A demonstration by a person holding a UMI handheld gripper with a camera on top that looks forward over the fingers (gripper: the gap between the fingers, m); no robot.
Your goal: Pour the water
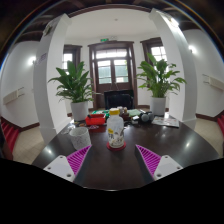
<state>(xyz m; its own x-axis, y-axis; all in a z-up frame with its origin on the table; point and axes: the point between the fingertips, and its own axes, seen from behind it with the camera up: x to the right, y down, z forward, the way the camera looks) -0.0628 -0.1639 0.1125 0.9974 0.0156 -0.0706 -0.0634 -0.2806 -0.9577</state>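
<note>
Gripper view: tongs (110, 160) spread wide and empty, bottle (116, 130) upright on the desk (160, 138) just ahead between the pads, clear cup (79, 137) just left of bottle; nothing grasped, pouring seemingly all left.

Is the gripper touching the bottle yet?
Apart. The gripper view shows the hand-held gripper open, with dark table visible between its fingertips and the bottle, which stands just ahead on the table.
</note>
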